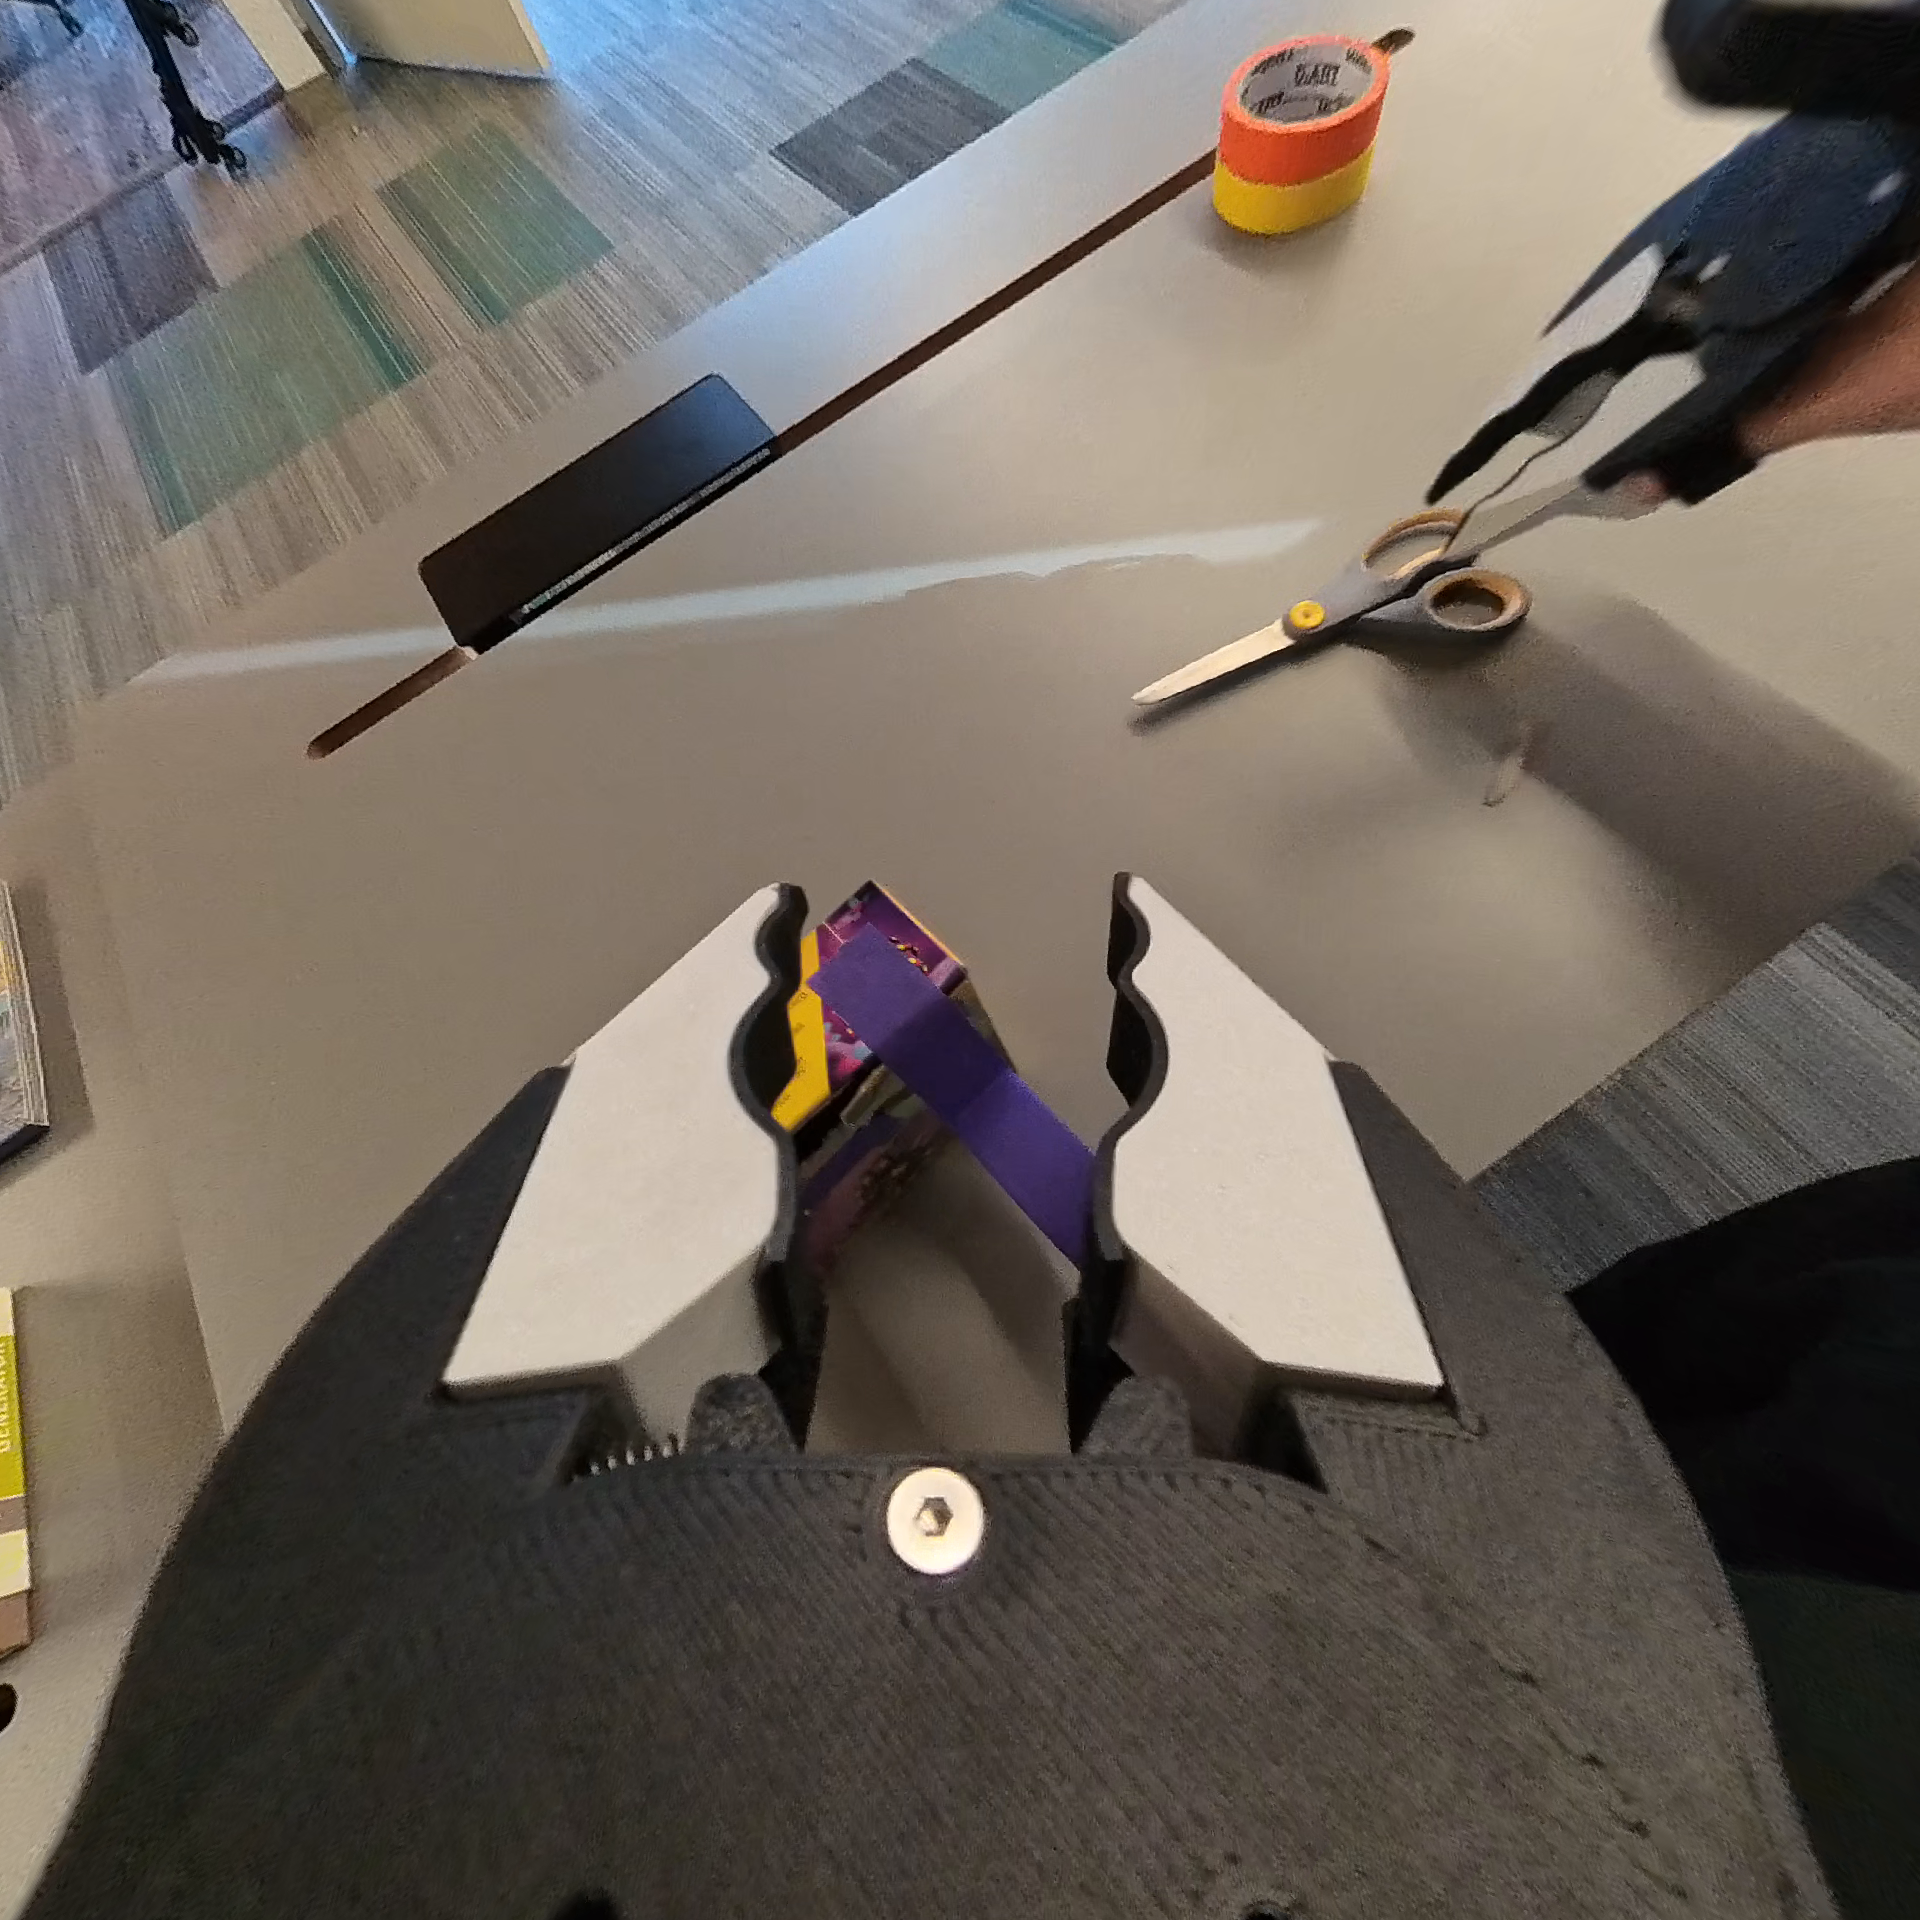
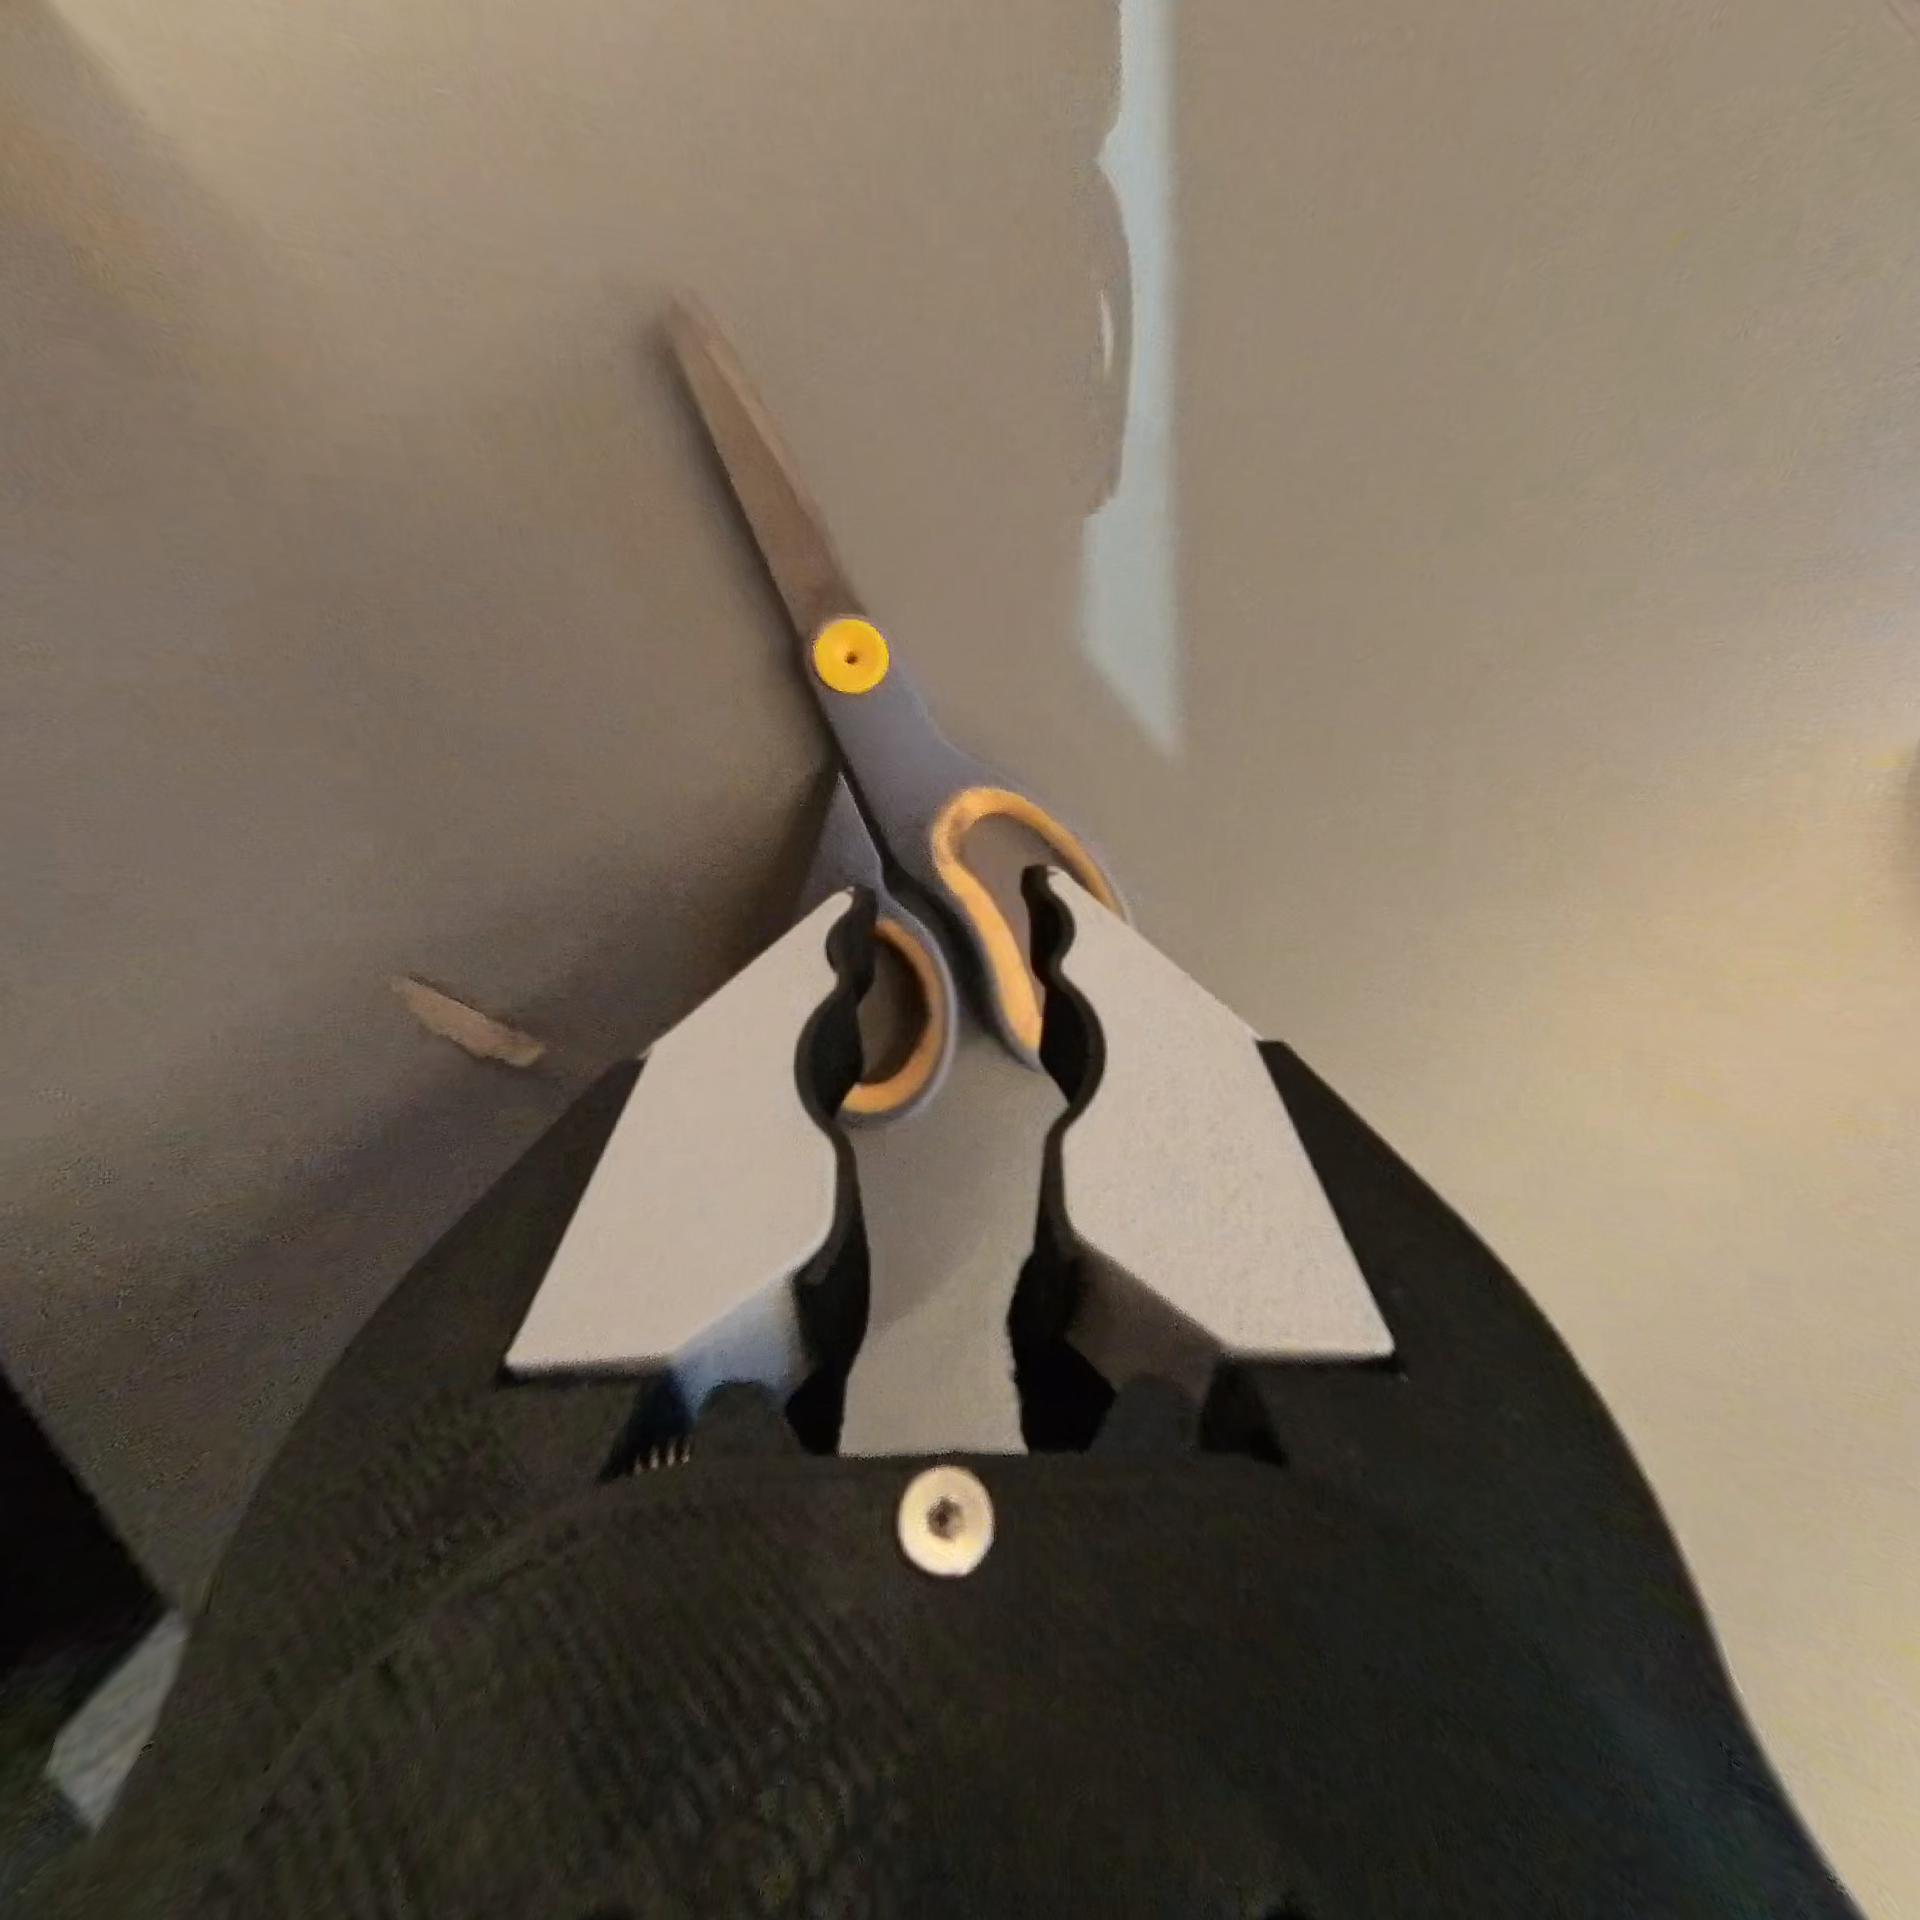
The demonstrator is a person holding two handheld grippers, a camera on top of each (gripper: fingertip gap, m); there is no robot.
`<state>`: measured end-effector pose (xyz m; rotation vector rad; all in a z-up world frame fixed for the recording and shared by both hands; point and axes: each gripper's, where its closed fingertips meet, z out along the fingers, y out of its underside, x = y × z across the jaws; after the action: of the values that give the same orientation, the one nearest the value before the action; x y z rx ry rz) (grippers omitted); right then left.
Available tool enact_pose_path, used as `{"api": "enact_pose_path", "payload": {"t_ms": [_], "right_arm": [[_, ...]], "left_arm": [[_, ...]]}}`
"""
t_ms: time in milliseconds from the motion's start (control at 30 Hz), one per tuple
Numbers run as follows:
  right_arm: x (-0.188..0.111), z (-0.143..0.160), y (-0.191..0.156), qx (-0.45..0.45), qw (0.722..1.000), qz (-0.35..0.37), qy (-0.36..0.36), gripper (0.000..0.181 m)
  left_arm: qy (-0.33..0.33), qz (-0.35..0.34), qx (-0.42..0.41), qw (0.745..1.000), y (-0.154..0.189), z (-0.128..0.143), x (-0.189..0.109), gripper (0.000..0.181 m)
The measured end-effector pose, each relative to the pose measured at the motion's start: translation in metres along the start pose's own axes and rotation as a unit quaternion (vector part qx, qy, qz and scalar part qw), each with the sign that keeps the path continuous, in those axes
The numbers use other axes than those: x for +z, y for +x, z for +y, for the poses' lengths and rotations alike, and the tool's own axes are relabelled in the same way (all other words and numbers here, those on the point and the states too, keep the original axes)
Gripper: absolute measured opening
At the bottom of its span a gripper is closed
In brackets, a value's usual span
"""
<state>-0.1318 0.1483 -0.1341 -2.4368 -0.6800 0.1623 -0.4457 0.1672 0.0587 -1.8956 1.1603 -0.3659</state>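
The scissors (image 2: 852,717) lie flat on the grey table (image 1: 727,831), blades closed, grey handles lined with orange and a yellow pivot. The right gripper (image 2: 945,894) is down over the handle end. Its jaws stand apart, one tip over the small loop and the other over the large loop, and neither side is pinched. The picture is blurred, so I cannot tell whether the tips touch the handles.

Well apart from the scissors, the left gripper (image 1: 956,894) hangs low over the table with its jaws also apart. Between them stands a small purple and yellow box (image 1: 862,925), tilted against one finger. A strip of purple tape (image 1: 966,1081) runs from the top of the box down to the opposite finger and seems to end at its pad. The box does not fill the gap.

Farther back, an orange tape roll is stacked on a yellow one (image 1: 1299,135). A flat black cover (image 1: 592,509) sits over a long slot in the tabletop. Some printed booklets (image 1: 16,1039) lie at the table's edge.
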Motion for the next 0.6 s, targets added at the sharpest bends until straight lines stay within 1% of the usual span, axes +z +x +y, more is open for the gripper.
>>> {"api": "enact_pose_path", "payload": {"t_ms": [33, 100, 133, 167, 267, 300, 367, 467, 533, 600], "right_arm": [[0.006, 0.005, 0.000, -0.011, 1.000, -0.003, -0.015, 0.028], [0.018, 0.019, -0.007, -0.018, 0.998, -0.033, -0.053, 0.029], [0.023, 0.024, -0.003, -0.025, 0.997, -0.026, -0.069, 0.037], [0.026, 0.028, -0.002, -0.030, 0.996, -0.024, -0.079, 0.038], [0.030, 0.023, -0.005, 0.000, 0.996, -0.043, -0.079, 0.029], [0.030, 0.022, -0.005, 0.012, 0.996, -0.045, -0.078, 0.026], [0.029, 0.016, -0.015, 0.066, 0.993, -0.077, -0.066, 0.025], [0.025, 0.003, -0.029, 0.144, 0.983, -0.115, -0.027, 0.025], [0.024, 0.002, -0.037, 0.190, 0.972, -0.135, -0.030, 0.026], [0.023, 0.003, -0.037, 0.189, 0.974, -0.120, -0.031, 0.026]], "left_arm": [[0.003, 0.001, -0.001, 1.000, 0.003, -0.001, -0.005, 0.058], [0.006, 0.001, -0.002, 1.000, 0.007, -0.003, -0.014, 0.057], [0.008, 0.002, -0.004, 1.000, 0.009, -0.003, -0.018, 0.057], [0.011, 0.004, -0.010, 1.000, 0.011, -0.004, -0.021, 0.057], [0.022, 0.027, -0.049, 0.998, 0.024, -0.008, -0.024, 0.054], [0.023, 0.040, -0.074, 0.996, 0.030, -0.008, -0.021, 0.053], [0.015, 0.085, -0.131, 0.988, 0.050, -0.008, -0.010, 0.057], [0.008, 0.150, -0.200, 0.968, 0.081, -0.015, 0.010, 0.058], [0.006, 0.187, -0.214, 0.959, 0.099, -0.022, 0.020, 0.058], [0.003, 0.211, -0.206, 0.956, 0.113, -0.028, 0.026, 0.057]]}}
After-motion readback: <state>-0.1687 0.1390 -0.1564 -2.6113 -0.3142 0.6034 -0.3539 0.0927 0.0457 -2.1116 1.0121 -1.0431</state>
